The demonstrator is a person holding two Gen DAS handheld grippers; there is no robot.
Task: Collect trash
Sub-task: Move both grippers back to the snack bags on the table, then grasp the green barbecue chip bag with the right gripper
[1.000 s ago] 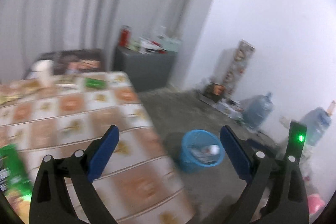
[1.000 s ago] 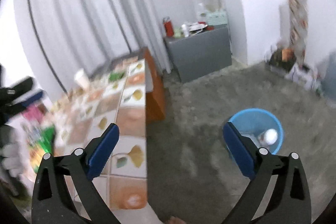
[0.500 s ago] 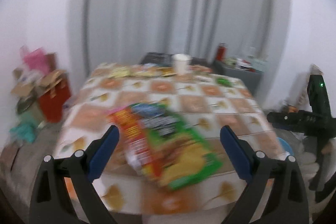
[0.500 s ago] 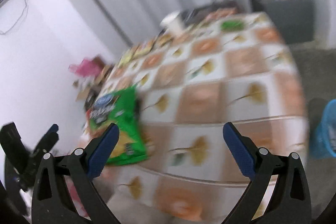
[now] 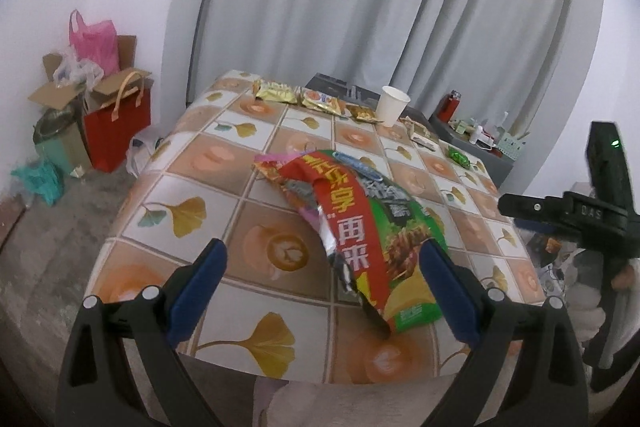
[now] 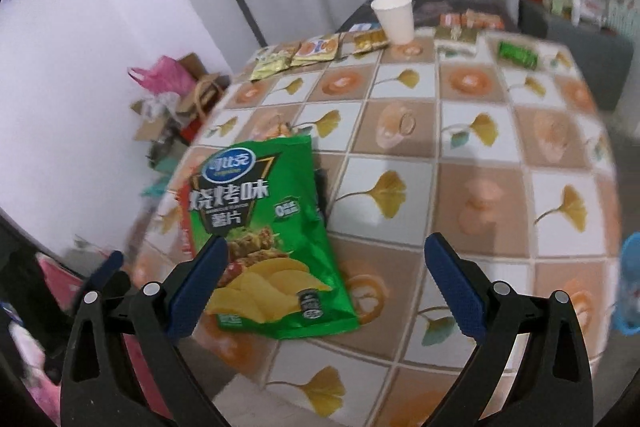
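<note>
The green chips bag (image 5: 362, 227) lies flat near the front edge of the table (image 5: 224, 147), long axis pointing away, right before the wide-open left gripper (image 5: 322, 259), nearer than the also open right gripper (image 6: 324, 263)

Low in the frame, the chip bag (image 6: 264, 227) is glossy printed film, creased, with a silvery foil lining showing at its torn edge (image 5: 326, 231), and it lies on a smooth, faintly shiny printed tablecloth (image 5: 224, 187) that looks like oilcloth. Toward the upper middle stands a matt white paper cup (image 6: 394, 13) beside shiny foil snack packets (image 6: 296, 53), with soft matt grey cloth curtains (image 5: 360, 7) behind. The left gripper (image 5: 322, 281) and right gripper (image 6: 326, 277) are matt black plastic with textured blue pads (image 6: 456, 285), and at left sit rough brown cardboard (image 5: 60, 91), a thin pink plastic bag (image 5: 94, 45) and a red paper bag (image 5: 118, 129).
</note>
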